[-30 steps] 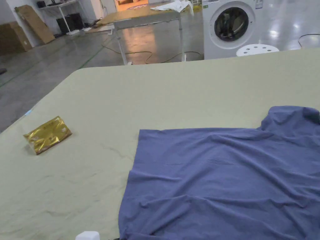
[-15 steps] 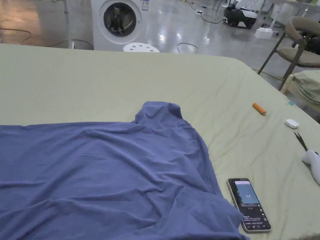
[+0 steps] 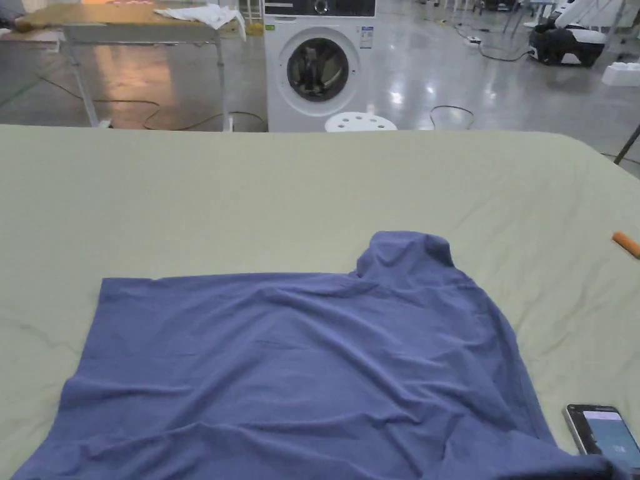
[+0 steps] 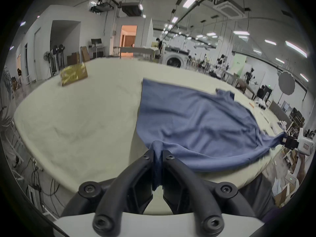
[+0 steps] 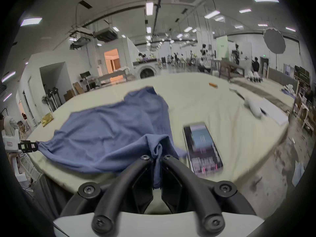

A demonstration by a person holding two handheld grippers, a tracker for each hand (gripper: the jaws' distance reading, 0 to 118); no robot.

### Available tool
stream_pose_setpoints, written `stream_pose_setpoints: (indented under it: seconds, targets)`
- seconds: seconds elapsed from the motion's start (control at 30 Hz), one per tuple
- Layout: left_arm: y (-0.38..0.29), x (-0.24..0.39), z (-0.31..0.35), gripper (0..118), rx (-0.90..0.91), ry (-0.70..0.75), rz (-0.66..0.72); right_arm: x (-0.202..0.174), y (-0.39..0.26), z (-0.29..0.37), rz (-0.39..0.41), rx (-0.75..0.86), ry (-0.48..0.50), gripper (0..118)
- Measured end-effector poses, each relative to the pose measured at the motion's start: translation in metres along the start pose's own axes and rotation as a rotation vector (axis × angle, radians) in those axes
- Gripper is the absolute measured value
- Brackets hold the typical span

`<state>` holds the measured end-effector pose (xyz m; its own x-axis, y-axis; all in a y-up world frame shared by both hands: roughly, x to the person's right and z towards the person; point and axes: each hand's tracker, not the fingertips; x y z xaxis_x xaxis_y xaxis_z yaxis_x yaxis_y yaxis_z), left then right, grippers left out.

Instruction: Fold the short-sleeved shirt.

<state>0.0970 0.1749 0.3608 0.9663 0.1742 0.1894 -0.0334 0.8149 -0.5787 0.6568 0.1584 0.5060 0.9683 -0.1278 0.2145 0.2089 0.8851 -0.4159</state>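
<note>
Shirt (image 3: 300, 362) on table (image 3: 187, 200), phone (image 3: 603, 434) right

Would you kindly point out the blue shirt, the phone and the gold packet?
blue shirt (image 3: 300, 369), head view, middle of its body.
phone (image 5: 201, 148), right gripper view, its screen.
gold packet (image 4: 73, 74), left gripper view, its face.

A big open workshop or test lab: polished concrete floor (image 3: 500, 81) with trailing cables, a front-loading washing machine (image 3: 320, 62) standing free, long work tables (image 3: 125, 31), strip lights (image 5: 149, 8) and exposed ducts overhead, tripods and cardboard boxes along the walls.
</note>
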Motion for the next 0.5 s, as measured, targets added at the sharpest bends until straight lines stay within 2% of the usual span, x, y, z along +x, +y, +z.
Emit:
stream_pose_setpoints:
  seconds: [0.07, 0.17, 0.27, 0.37, 0.5]
  targets:
    - [0.029, 0.004, -0.012, 5, 0.027, -0.009, -0.027, -0.003, 0.029, -0.024, 0.023, 0.006, 0.010, 2]
    - [0.067, 0.000, -0.053, 5, 0.035, -0.049, -0.017, -0.010, 0.066, -0.072, 0.112, 0.008, 0.008, 2]
    - [0.104, -0.006, -0.114, 5, -0.013, -0.046, 0.005, -0.010, 0.102, -0.141, 0.106, -0.043, 0.007, 2]
    - [0.125, -0.006, -0.163, 5, -0.089, 0.001, -0.014, -0.007, 0.116, -0.197, 0.108, -0.164, -0.009, 2]
    - [0.131, -0.008, -0.210, 5, -0.145, 0.041, 0.012, 0.002, 0.115, -0.247, 0.020, -0.275, -0.026, 3]
